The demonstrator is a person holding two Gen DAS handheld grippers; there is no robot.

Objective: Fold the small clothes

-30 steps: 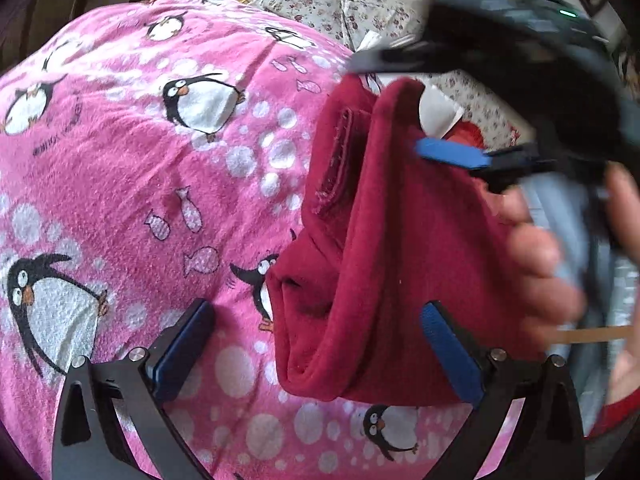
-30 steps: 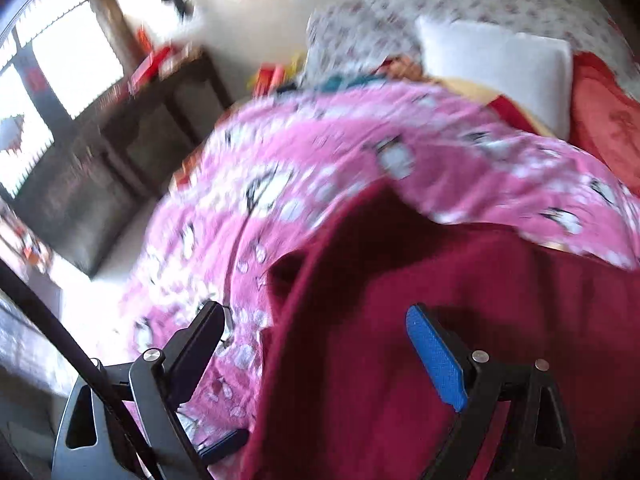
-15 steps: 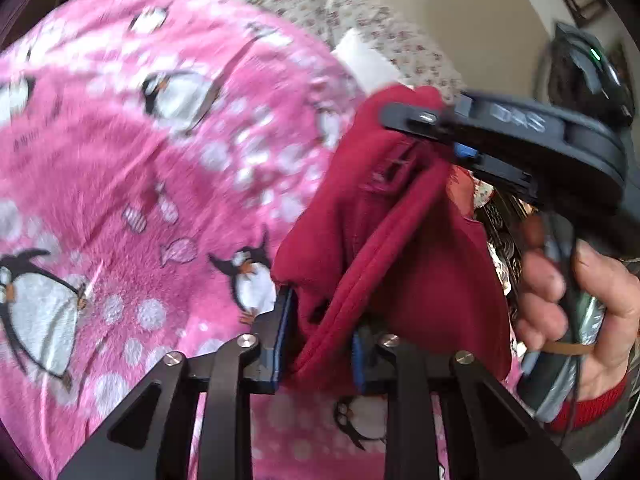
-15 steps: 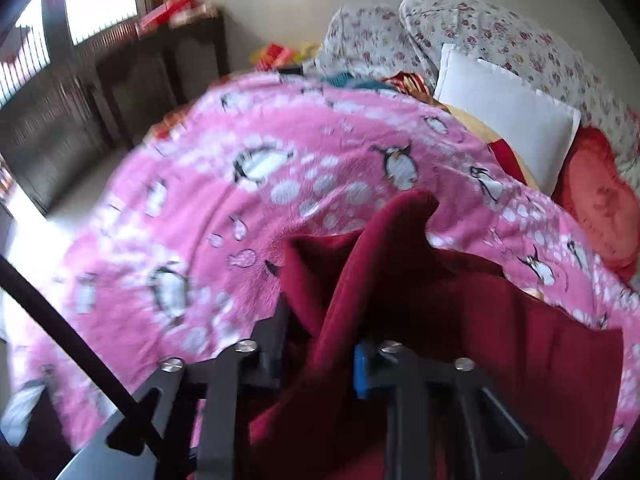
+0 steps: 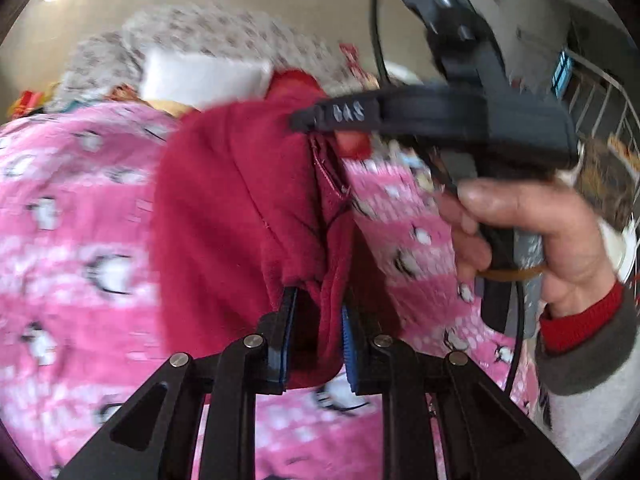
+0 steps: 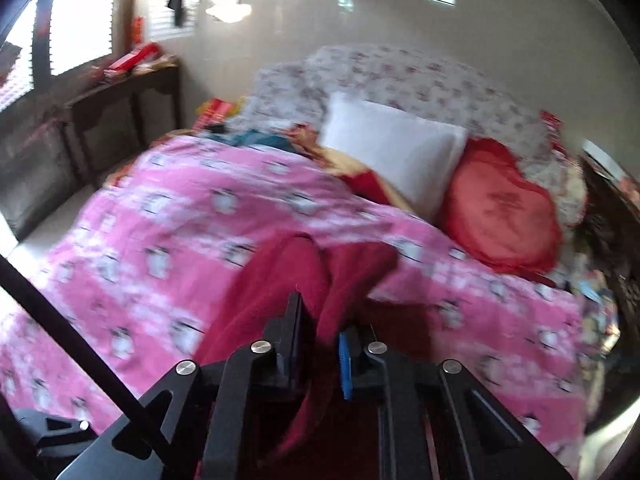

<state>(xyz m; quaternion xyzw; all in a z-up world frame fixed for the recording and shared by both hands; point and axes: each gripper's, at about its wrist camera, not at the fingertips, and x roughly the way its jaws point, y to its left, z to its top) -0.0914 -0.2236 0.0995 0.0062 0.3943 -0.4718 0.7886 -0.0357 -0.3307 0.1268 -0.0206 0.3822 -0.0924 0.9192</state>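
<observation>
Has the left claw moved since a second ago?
Yes. The left claw closed onto the red garment and tilted up: the white pillow sits lower in view.

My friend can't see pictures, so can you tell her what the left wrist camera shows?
The left gripper is shut on a dark red fleece garment, holding it up over a pink penguin blanket. The right gripper, held in a person's hand, pinches the garment's upper edge. A white pillow lies blurred behind.
</observation>
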